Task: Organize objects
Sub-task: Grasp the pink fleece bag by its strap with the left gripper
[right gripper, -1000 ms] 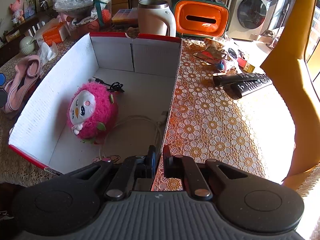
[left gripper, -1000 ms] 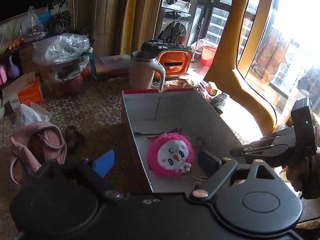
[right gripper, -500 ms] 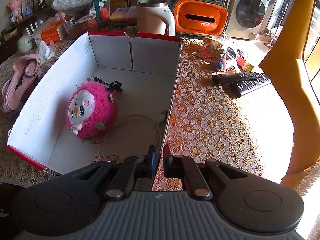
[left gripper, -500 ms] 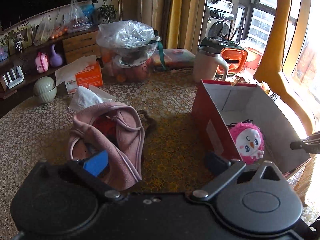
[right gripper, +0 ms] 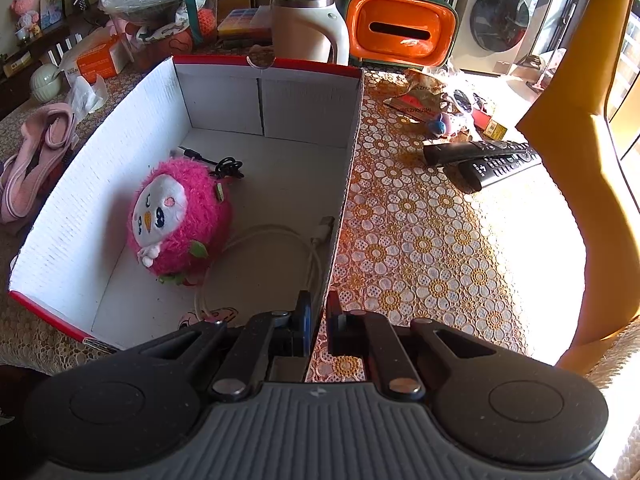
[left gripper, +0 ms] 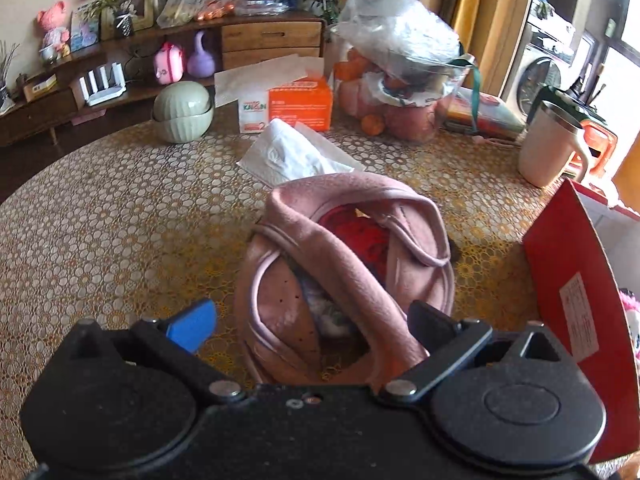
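- Surveying the left wrist view: our left claw [left gripper: 310, 322] has swung away from the box [left gripper: 568, 280], which a moment ago filled its view, and now hangs over the pink slippers [left gripper: 344, 268], its fingers spread as wide as they go, one on each side of the near end and not yet touching.
- Meaning, as we judge it: the slippers are the next item to be collected and the grasp has not begun.
- Slippers, as entered: soft pink fleece, apparently a pair lying one on the other, a red lining showing in the upper opening, a pale trim along the edges; they lie on the lace-patterned surface [left gripper: 120, 220] just beside the red outer wall of the box. A white tissue [left gripper: 292, 156] sits beyond them.
- Turning to the right wrist view: our right claw [right gripper: 318, 316] has not shifted; its fingers are pressed together on the near end of the box's right-hand wall, steadying it.
- Box contents: pink plush toy [right gripper: 180, 220], white cable [right gripper: 280, 248], black cable [right gripper: 224, 166].
- Slippers [right gripper: 36, 160] appear here outside the box, beyond its left wall.
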